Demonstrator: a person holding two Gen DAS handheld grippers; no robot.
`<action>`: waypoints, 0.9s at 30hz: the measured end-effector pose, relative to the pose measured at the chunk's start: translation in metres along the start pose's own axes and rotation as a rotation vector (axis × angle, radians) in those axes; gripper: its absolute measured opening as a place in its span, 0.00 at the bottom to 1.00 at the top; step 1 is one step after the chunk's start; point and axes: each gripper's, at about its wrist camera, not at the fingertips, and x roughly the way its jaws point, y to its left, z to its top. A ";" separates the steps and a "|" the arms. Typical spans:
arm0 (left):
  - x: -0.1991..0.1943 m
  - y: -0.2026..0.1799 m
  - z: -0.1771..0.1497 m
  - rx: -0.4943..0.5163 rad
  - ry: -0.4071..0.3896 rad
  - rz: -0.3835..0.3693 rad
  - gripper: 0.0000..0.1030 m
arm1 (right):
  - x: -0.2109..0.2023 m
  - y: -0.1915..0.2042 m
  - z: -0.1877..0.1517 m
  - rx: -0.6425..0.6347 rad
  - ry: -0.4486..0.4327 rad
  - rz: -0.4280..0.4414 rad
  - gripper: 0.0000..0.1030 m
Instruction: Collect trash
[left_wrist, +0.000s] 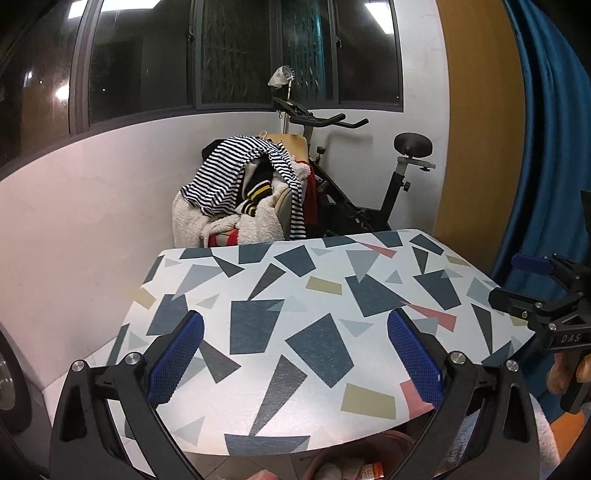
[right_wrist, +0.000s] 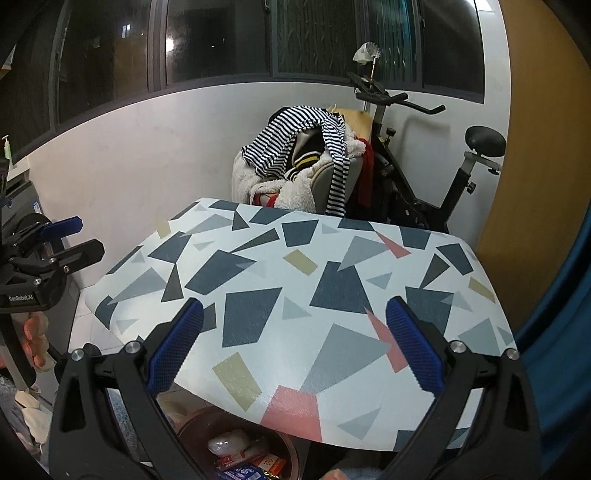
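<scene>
A: Trash (right_wrist: 240, 456): sitting low at the near edge, inside the brown bin (right_wrist: 192, 424), tucked under the near side of the table (right_wrist: 295, 258). Wrappers and a pale crumpled wad, going by the right wrist view.

B: Seeing the same. Parking the bin there probably for short drops off the table edge. Finding anything loose on the patterned top?

A: Finding nothing there in either view; only grey, blue, pink and mustard shapes showing. Judging the collecting as mostly finished, or else looking in the wrong spot.

B: Checking the tongs now. Left gripper (left_wrist: 295, 325)?

A: Gaping wide, blue pads (left_wrist: 177, 354) well apart, carrying nothing, hovering above the near part of the table.

B: Right gripper (right_wrist: 295, 314)?

A: Likewise spread wide and gripping nothing, hanging over the near right of the table. Being held level and side by side, likely for scanning the surface before any reach.

B: Noting the far clutter: clothes (right_wrist: 303, 155) heaped on a chair, exercise bike (right_wrist: 424, 177) to the right of it, both beyond the far edge.

A: Treating those as belongings, not rubbish. Guessing next at searching the floor around the bin, though hardly seeing any floor from here.
</scene>
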 end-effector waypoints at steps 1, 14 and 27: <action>0.000 0.000 0.000 0.001 0.001 0.004 0.94 | -0.001 0.000 0.002 -0.002 -0.002 0.001 0.94; -0.006 -0.001 -0.005 0.013 -0.002 0.003 0.94 | -0.005 0.003 0.004 -0.004 -0.005 0.019 0.94; -0.007 -0.002 -0.005 0.013 -0.003 0.002 0.94 | -0.006 0.004 0.004 -0.009 -0.007 0.021 0.94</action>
